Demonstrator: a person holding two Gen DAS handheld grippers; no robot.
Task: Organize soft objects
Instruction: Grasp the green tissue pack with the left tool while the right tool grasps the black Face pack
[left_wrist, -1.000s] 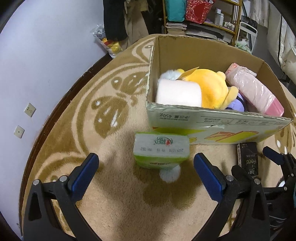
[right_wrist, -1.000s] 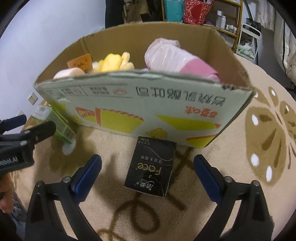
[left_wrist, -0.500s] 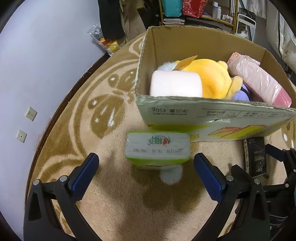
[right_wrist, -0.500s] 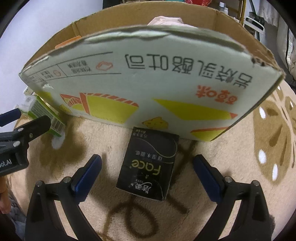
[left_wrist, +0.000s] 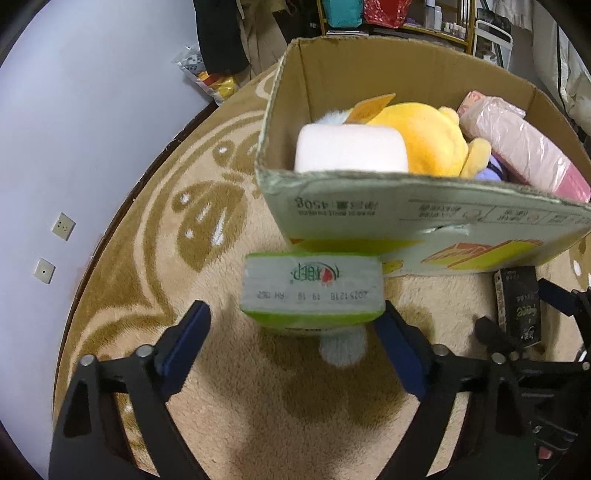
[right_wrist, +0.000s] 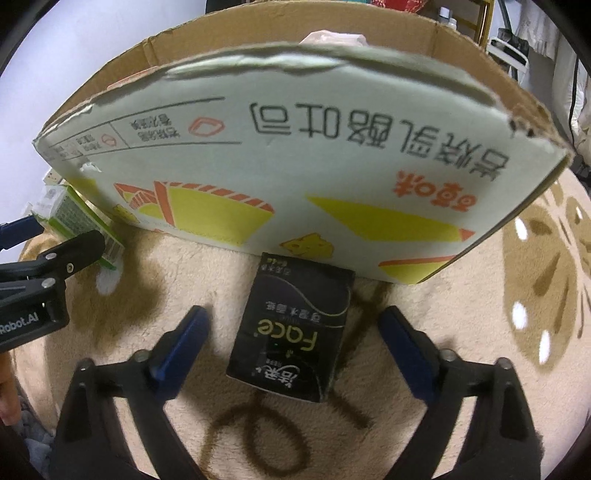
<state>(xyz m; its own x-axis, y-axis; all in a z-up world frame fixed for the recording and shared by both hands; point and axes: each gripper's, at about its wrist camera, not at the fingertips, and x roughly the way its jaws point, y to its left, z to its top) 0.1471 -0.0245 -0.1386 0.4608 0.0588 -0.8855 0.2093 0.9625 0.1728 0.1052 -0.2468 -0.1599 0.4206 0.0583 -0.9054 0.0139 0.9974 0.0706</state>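
A green and white tissue pack lies on the carpet against the front of the cardboard box. My left gripper is open, its fingertips either side of the pack's near end, not closed on it. A black tissue pack lies by the box wall. My right gripper is open around its near half. The box holds a white soft block, a yellow plush toy and a pink wrapped pack. The green pack also shows in the right wrist view.
A beige carpet with brown patterns covers the floor. A white wall with sockets stands on the left. Shelves and bags stand behind the box. A small white fluffy ball lies under the green pack.
Both grippers have moved forward and down toward their packs. The green pack and the black pack now lie between the open fingers. Nothing has been gripped.
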